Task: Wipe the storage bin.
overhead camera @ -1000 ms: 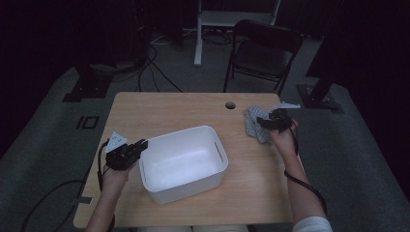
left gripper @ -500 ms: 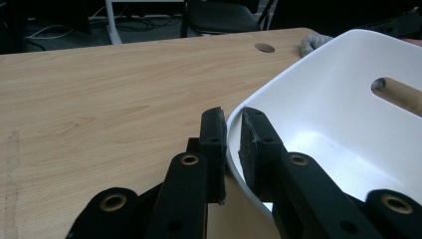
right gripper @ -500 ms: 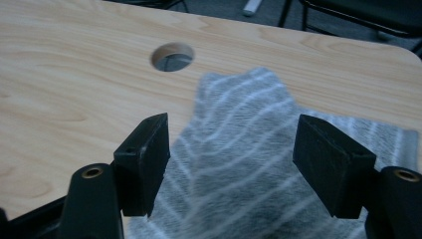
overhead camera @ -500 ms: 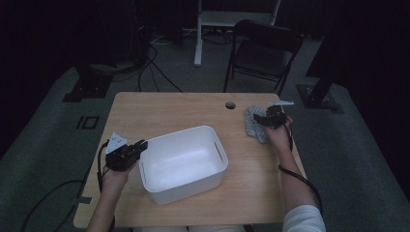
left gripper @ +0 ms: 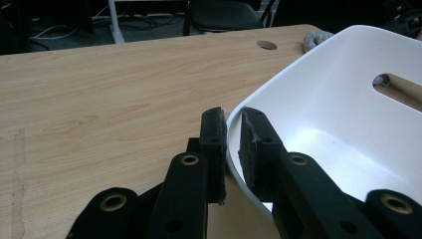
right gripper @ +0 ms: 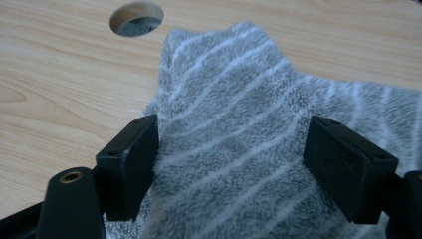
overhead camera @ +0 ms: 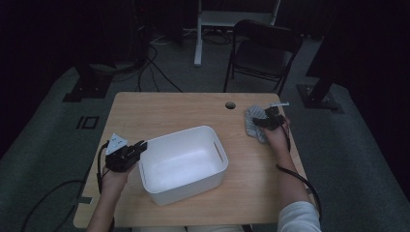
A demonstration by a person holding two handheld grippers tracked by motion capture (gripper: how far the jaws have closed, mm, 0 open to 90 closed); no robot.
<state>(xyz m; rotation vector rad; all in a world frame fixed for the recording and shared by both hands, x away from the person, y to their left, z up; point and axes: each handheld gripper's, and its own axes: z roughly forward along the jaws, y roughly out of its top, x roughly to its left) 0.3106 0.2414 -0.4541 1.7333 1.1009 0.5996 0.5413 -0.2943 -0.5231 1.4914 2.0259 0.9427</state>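
A white plastic tub [overhead camera: 183, 133] stands on the wooden table [overhead camera: 169, 108], a little left of centre. My left gripper [overhead camera: 141, 146] is shut on the tub's near-left rim; in the left gripper view the two pads [left gripper: 214, 134] pinch the thin white wall [left gripper: 338, 99]. A fluffy grey cloth with white stripes [overhead camera: 251, 124] lies at the table's right edge. My right gripper [overhead camera: 265, 121] hangs low over it. Its jaws have just been opening and now stand wide, with the cloth [right gripper: 234, 124] lying between them [right gripper: 249, 164].
A round cable hole [overhead camera: 230, 105] sits in the tabletop just left of the cloth. The cloth lies close to the table's right edge. A black folding chair [overhead camera: 263, 48] and a white desk frame stand on the floor beyond the table.
The right hand has shifted a little to the left and down over the cloth. The left hand and the tub have not moved.
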